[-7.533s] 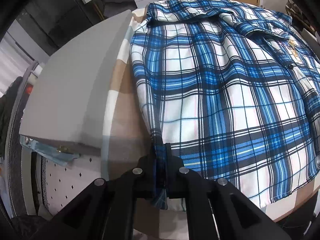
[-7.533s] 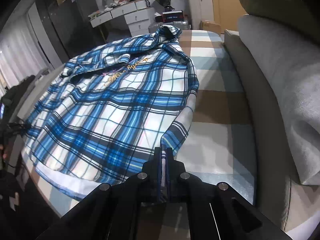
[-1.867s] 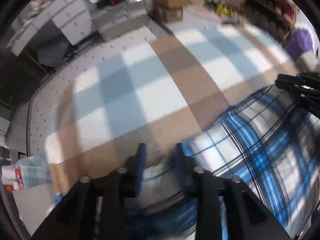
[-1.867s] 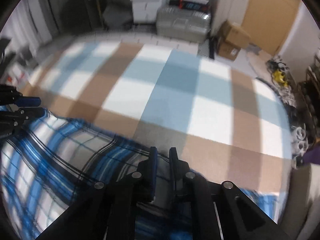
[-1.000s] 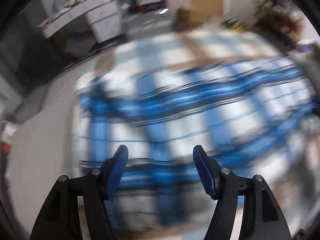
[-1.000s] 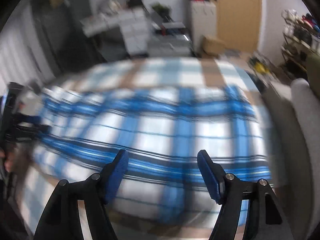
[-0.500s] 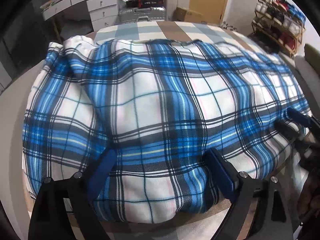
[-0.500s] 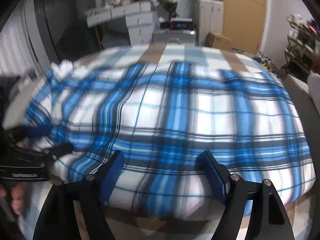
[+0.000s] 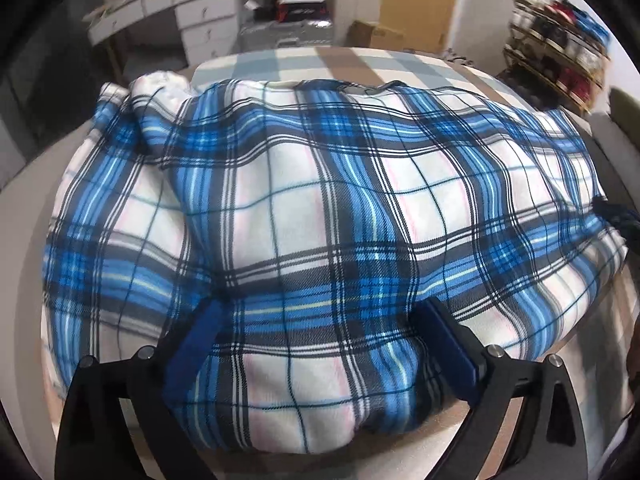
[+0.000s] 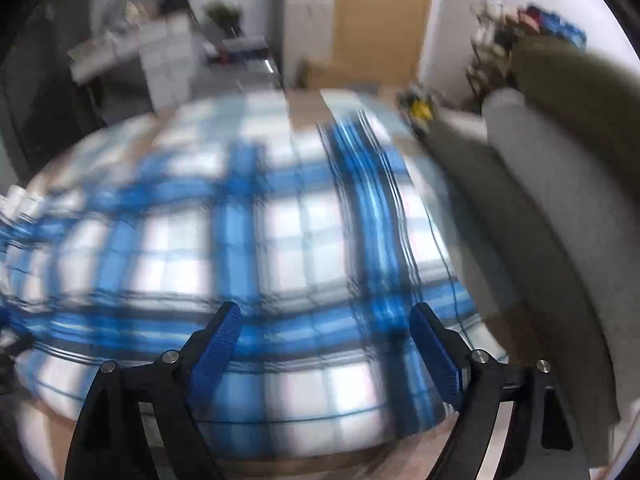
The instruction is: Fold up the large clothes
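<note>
A blue, white and black plaid shirt (image 9: 320, 208) lies folded over on a checked bed cover (image 9: 344, 60). My left gripper (image 9: 320, 320) is open, its blue fingers (image 9: 200, 332) pressed against the near folded edge with cloth bulging between them. My right gripper (image 10: 324, 328) is open and empty above the shirt's near right part (image 10: 280, 248); that view is motion-blurred. A dark bit of the right gripper (image 9: 616, 216) shows at the shirt's right edge in the left wrist view.
A grey sofa arm (image 10: 560, 220) runs along the right of the bed. White drawers (image 9: 204, 20), a suitcase (image 9: 292, 32), cardboard boxes (image 9: 376, 34) and a shoe rack (image 9: 560, 64) stand beyond the far end. A grey surface (image 9: 24, 216) borders the left.
Both grippers released the shirt's hem after carrying it up over the shirt, and now stand wide open. The right gripper is swinging toward the sofa side; the left has pressed closer into the fold.
</note>
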The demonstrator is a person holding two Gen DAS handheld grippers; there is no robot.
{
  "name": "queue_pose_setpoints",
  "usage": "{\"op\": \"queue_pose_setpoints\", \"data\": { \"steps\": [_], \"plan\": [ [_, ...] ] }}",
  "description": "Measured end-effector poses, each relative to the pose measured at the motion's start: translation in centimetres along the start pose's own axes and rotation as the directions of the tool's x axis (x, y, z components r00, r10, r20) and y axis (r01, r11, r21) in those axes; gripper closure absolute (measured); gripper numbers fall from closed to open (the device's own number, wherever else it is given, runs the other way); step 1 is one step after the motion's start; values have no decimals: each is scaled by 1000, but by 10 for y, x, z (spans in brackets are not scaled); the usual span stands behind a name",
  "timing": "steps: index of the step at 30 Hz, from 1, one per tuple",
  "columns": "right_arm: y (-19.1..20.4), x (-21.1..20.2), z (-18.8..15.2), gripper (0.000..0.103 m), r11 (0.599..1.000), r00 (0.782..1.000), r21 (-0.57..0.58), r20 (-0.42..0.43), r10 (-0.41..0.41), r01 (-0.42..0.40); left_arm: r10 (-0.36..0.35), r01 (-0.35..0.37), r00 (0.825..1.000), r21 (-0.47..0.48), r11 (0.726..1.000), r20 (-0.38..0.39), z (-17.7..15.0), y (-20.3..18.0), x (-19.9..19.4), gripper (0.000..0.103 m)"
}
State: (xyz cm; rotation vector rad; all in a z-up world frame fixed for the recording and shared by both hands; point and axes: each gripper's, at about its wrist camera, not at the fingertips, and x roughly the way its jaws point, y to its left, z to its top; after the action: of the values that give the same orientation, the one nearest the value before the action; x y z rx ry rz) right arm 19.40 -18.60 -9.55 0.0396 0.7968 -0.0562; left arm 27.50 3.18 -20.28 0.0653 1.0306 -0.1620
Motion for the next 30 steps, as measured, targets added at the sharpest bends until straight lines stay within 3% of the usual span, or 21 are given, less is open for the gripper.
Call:
{"op": "queue_pose_setpoints", "data": {
  "steps": [1,2,4,6,9,12,14,16,19,21,22,24,26,28,30],
  "plan": [
    [0,-9,1,15,999,998,6,48,47,-48,-15,15,1000,-41,999,4,1,-4,-15,20],
    [-3,-23,-1,9,992,983,34,139,116,-122,-39,41,999,-48,998,34,-2,-17,-33,20],
    [-16,-31,-7,4,965,943,86,253,218,-247,-109,95,976,81,992,189,5,-55,-72,16],
    [-42,-32,-20,4,908,897,212,343,277,-362,-66,17,973,216,976,222,14,-97,-78,16],
    [-62,-32,-29,4,866,898,319,348,270,-384,11,-62,986,306,950,166,28,-133,-43,16],
    [-75,-39,-33,4,826,873,363,398,282,-432,81,-81,997,317,945,12,28,-135,18,15],
    [-76,-32,-27,4,822,876,365,380,298,-438,25,-33,999,214,976,40,26,-113,21,12],
    [-76,-33,-26,4,812,869,365,381,316,-456,-34,34,999,153,988,-3,32,-97,22,10],
    [-75,-32,-28,4,821,861,338,397,319,-460,-53,57,998,145,988,-30,46,-96,5,16],
    [-73,-39,-30,4,833,857,316,410,312,-455,-135,130,991,171,977,18,65,-104,-18,15],
    [-71,-36,-28,4,834,852,307,419,313,-458,-137,127,990,192,973,40,76,-108,-24,14],
    [-73,-35,-27,2,833,840,301,447,307,-464,-51,36,997,222,974,65,101,-117,-21,14],
    [-76,-37,-28,0,833,836,303,461,298,-464,23,-23,1000,242,970,4,115,-120,5,14],
    [-79,-38,-29,0,832,839,313,461,289,-458,53,-25,993,251,968,-107,115,-117,37,10],
    [-83,-37,-29,0,829,840,322,463,283,-457,15,4,997,230,973,-80,115,-107,34,7]
  ]
}}
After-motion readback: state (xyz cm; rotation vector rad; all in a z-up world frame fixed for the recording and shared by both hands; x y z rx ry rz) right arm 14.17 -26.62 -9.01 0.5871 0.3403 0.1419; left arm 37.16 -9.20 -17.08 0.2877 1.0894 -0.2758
